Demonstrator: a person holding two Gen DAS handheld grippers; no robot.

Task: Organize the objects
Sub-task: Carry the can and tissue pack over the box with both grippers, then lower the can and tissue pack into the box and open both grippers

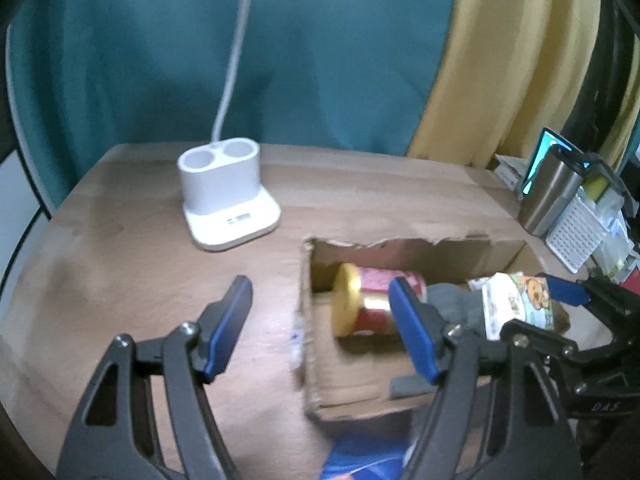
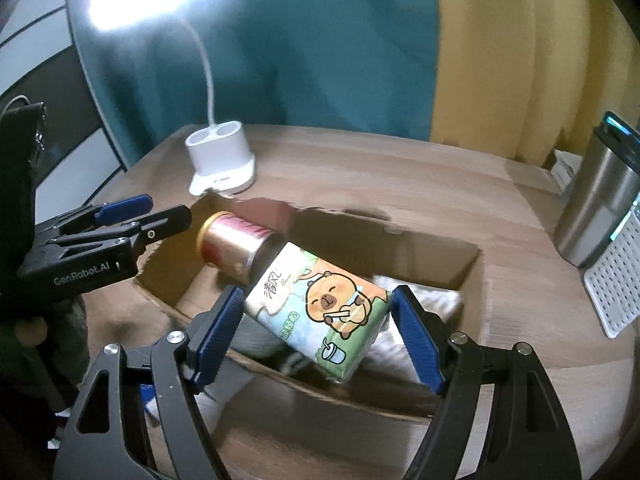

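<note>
A tissue pack is gripped by the right tool above the cardboard box; the left tool is held released, empty.

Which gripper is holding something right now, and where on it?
The right gripper clamps the tissue pack across its two ends, over the cardboard box. The left gripper holds nothing.

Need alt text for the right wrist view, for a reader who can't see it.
The right gripper holds a tissue pack printed with a cartoon capybara between its blue jaws, above an open cardboard box on a wooden table. A red and gold can lies behind the pack; the left gripper reaches in from the left, near a white lamp base.
</note>
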